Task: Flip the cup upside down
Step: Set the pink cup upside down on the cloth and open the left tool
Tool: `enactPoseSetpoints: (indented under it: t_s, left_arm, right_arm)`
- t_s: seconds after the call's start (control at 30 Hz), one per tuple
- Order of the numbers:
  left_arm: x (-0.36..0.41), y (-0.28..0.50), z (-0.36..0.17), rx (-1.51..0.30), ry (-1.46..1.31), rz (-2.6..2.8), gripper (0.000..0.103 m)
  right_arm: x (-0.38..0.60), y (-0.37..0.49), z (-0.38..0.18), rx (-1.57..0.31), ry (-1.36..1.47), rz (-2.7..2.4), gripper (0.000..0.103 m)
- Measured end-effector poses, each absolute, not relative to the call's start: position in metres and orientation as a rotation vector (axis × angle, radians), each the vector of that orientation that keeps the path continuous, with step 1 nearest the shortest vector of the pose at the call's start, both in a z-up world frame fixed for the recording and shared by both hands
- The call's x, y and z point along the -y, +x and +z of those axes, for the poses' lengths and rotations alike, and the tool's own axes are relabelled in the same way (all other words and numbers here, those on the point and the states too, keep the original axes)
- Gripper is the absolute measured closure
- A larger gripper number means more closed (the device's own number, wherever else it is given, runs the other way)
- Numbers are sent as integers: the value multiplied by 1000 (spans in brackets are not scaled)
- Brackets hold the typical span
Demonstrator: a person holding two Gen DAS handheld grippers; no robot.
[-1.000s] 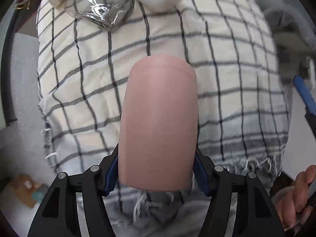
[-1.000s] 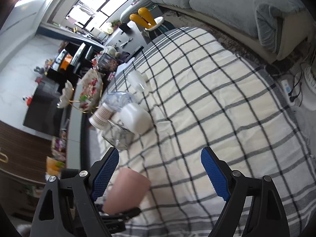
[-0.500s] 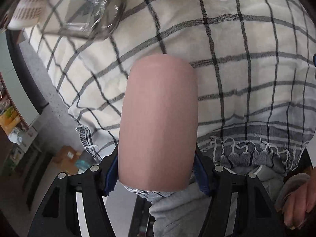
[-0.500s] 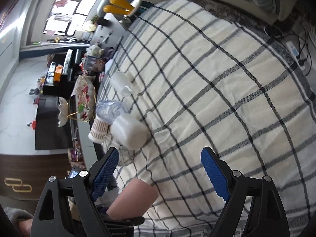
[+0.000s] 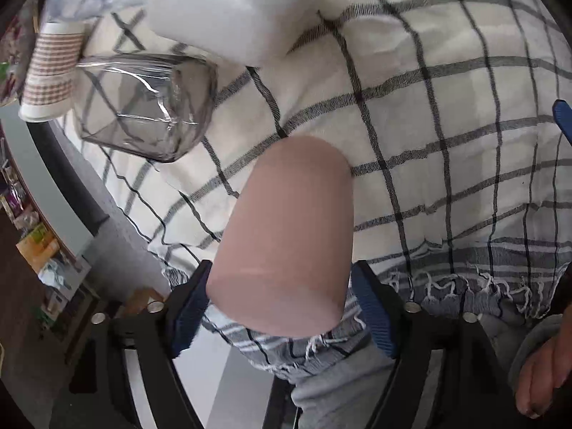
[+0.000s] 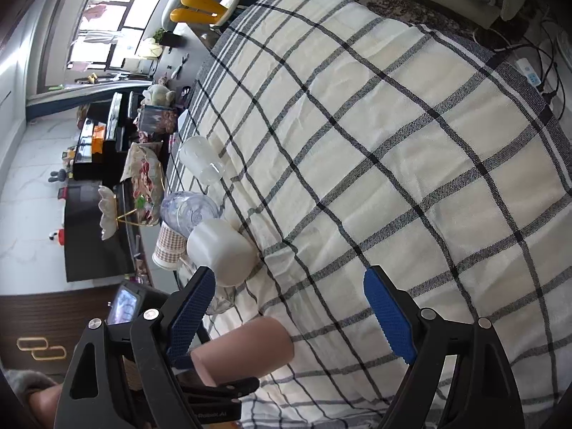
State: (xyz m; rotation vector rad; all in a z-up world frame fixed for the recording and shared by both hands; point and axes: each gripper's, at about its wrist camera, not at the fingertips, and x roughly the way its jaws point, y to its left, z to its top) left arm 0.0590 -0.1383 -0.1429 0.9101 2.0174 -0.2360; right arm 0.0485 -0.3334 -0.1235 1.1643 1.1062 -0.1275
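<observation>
A: Pink cup (image 5: 286, 236) clamped between the blue pads (image 5: 187, 304) of the left gripper (image 5: 282, 307). Held near its wider end, closed base pointing away toward the cloth, body tilted, over the near fringed edge of the table.

B: Same cup (image 6: 243, 348) seen from the right wrist, low and left, lying roughly sideways in the black fingers (image 6: 218, 388). Resting on the cloth or just above it? Cannot tell.

A: Right gripper (image 6: 289, 318)?

B: Spread wide, nothing between the pads (image 6: 388, 318). Only the checked tablecloth (image 6: 393, 164) beyond them.

A: Neighbours, far and left of the cup: clear square glass (image 5: 150, 107) on its side, nearest. White cup (image 5: 236, 10) upside down just beyond it, touching or nearly so. Brown-checked paper cup (image 5: 50, 71) at the far left edge, also tipped.

B: Confirmed from the right view. White cup (image 6: 221, 250) mouth-down on the cloth, paper cup (image 6: 168, 246) behind it, clear plastic bottle (image 6: 187, 211) leaning above both. Frosted tumbler (image 6: 202, 159) farther along the same left edge, apart from the cluster.

A: Clearance around the pink cup?

B: Glass near on the far-left side, not touching. Open cloth to the right and far side. Cloth fringe (image 5: 464, 286) hanging just under the left gripper.

A: Bare hand (image 5: 540, 375) at the lower right corner, grey sleeve (image 5: 529, 343) above it.

B: Power strip (image 6: 532, 77) and cables on the floor, far right.
</observation>
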Motion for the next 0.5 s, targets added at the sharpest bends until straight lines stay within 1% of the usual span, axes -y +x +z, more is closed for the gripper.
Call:
enactPoseSetpoints:
  t_s: [0.2,0.3,0.5]
  left_arm:
    - [114,40,-105,-1829,772,-286,15]
    - [94,29,-84,-1732,657,-294,15]
    - [60,-1,-38,-1437,488,-285,10]
  right_arm:
    - [320,38,-92,-1075,1033,-117,17]
    - [306,31,-69,-1044,932,-115,18]
    - [271,8,-19,-944,672,-149,18]
